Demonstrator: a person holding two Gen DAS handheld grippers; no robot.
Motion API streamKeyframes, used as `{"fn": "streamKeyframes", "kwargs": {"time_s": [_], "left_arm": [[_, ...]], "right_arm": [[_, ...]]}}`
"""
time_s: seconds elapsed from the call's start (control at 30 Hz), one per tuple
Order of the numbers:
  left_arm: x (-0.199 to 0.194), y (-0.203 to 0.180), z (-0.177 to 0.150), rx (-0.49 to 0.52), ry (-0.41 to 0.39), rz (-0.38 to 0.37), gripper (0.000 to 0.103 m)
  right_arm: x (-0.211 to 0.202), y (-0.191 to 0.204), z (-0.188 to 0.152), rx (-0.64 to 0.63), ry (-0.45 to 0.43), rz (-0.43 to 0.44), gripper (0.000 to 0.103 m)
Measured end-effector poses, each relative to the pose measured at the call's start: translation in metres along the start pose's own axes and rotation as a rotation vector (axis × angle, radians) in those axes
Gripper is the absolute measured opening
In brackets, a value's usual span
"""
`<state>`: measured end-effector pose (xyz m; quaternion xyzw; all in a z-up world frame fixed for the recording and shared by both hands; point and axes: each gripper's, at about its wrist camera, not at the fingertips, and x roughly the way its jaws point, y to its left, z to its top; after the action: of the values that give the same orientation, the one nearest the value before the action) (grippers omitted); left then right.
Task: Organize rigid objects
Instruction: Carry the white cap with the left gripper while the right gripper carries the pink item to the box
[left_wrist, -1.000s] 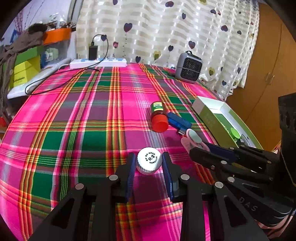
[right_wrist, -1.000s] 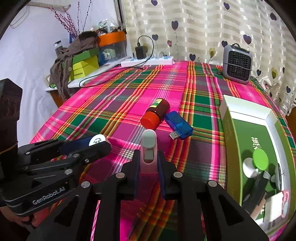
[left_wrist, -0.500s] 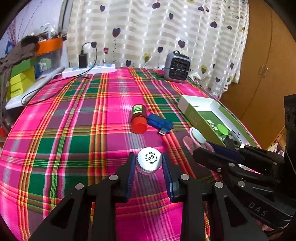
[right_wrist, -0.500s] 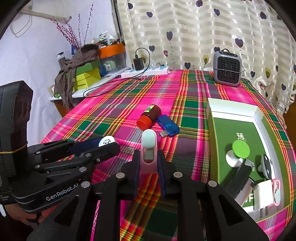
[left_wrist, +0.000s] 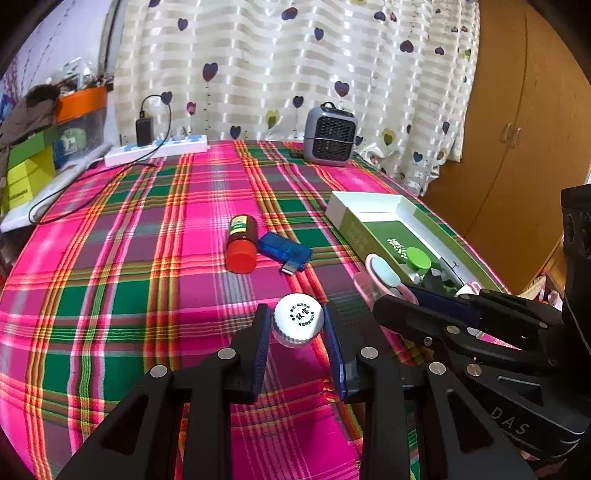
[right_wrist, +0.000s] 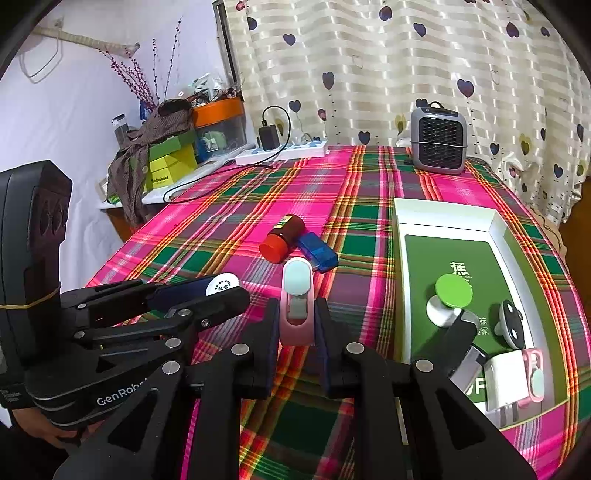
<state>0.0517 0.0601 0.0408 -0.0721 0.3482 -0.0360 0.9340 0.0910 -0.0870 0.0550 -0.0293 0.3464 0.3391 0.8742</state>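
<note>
Both claws are loaded: the left gripper (left_wrist: 297, 328) is clenched on a white bottle (left_wrist: 298, 319), the right gripper (right_wrist: 296, 325) on a pink clip (right_wrist: 296, 301), both carried above the cloth just left of the green box (right_wrist: 400, 258). The box is taken as the landmark: a red-capped bottle (right_wrist: 282, 238) and a blue USB stick (right_wrist: 318, 253) are left lying touching each other on the cloth to its left; a green-topped item (right_wrist: 452, 293), a white plug (right_wrist: 506, 373) and other bits are already inside at its near end. Judged step: both items are being carried to the box. Best done one at a time, each lowered into the bare far part of the tray, clear of the rim and of the parts already in, jaws released only once low. The bottle is gripped by its round cap, so slip is possible. Readable: "GenRobot" on the left gripper, "DAS" on the right gripper; Chinese print on the bottle cap and box floor is not legible.
</note>
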Motion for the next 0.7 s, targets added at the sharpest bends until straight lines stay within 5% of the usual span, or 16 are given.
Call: {"fn": "streamKeyframes", "kwargs": {"time_s": [0.7], "left_arm": [[0.013,-0.048,0.018,0.071,-0.017,-0.107,0.028]], "right_arm": [[-0.028,-0.038,-0.002,0.061,-0.057,-0.073,0.019]]}}
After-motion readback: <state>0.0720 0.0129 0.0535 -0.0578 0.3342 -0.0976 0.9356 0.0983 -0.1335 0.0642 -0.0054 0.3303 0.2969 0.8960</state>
